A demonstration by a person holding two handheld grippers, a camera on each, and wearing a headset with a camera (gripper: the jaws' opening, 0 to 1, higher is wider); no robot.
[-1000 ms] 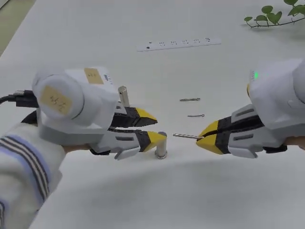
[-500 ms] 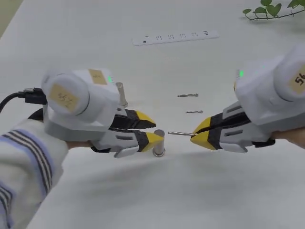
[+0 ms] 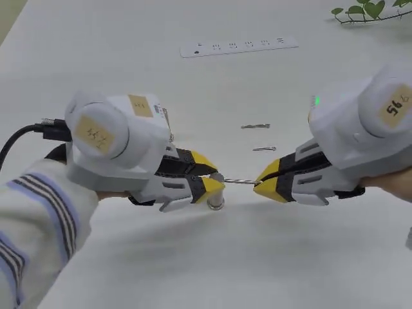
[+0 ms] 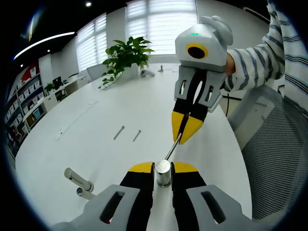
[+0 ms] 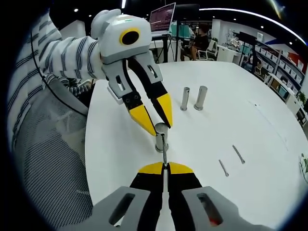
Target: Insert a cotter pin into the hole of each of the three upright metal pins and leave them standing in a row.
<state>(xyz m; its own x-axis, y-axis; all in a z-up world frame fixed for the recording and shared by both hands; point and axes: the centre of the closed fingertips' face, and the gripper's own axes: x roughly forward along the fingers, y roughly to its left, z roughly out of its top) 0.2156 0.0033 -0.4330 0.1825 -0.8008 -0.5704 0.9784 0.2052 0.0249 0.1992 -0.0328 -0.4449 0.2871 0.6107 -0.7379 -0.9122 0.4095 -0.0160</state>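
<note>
The right hand-held gripper [image 3: 261, 182], clamping a cotter pin [image 3: 239, 181], has closed in. The tip now reaches the top of the metal pin [image 4: 163, 173] gripped in the left hand-held gripper [image 3: 216, 175]. Insertion seems to be starting.

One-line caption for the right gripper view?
Right gripper holds a cotter pin at the metal pin held by left gripper.

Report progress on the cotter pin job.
Done: nothing yet. In hand: left tool grips one metal pin while right tool holds a cotter pin at its top; insertion unclear. Left: two bare metal pins standing nearby, two loose cotter pins on the table.
</note>
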